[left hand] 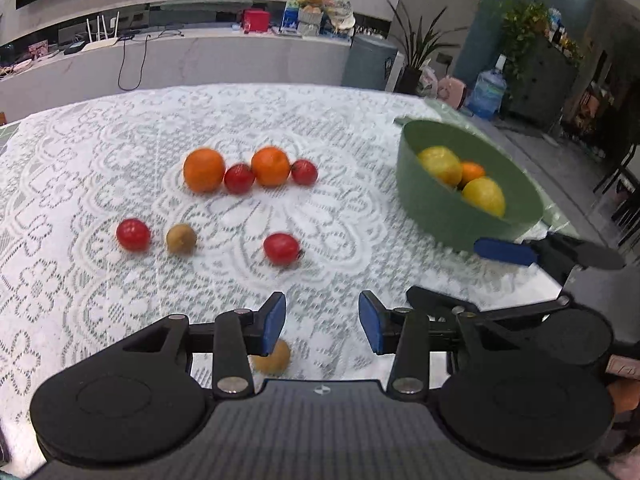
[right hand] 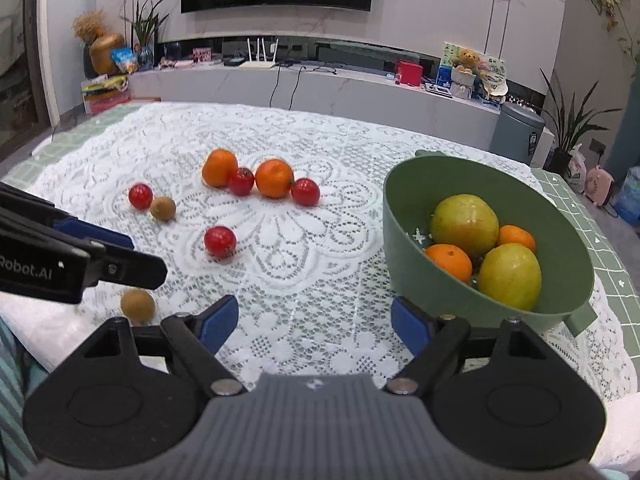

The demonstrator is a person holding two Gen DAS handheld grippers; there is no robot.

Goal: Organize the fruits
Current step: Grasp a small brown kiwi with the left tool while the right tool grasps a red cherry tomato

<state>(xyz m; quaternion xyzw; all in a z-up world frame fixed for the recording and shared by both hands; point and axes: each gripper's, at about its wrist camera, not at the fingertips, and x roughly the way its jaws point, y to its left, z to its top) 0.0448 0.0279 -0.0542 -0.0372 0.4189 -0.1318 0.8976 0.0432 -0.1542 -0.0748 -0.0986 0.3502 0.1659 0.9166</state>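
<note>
From the right wrist view, the left gripper (right hand: 96,244) reaches in at nine o'clock, jaws apart and empty above a brown fruit (right hand: 137,305). Tomatoes and oranges (right hand: 274,178) lie loose at twelve (on the lace cloth (right hand: 320,320)). The right gripper (right hand: 314,326) gapes empty; the green bowl (right hand: 404,276) sits at three.

Pretty chunky rigs: matte black left gripper (left hand: 322,322) and right gripper (right hand: 314,322), each with two blue rubbery finger pads (left hand: 274,322) on black scissor-style linkage arms. Silver round pivot pins (left hand: 232,384) at the joints, big round black discs either side, ribbed grey centre plate (right hand: 312,420) with a tiny round logo. Seen side-on from the right wrist camera: white "Robot.AI" lettering (right hand: 26,272) on the left unit's black shell, plus a small screw. Teal-and-white striped fabric (right hand: 12,412) at the lower left edge, maybe clothing.
</note>
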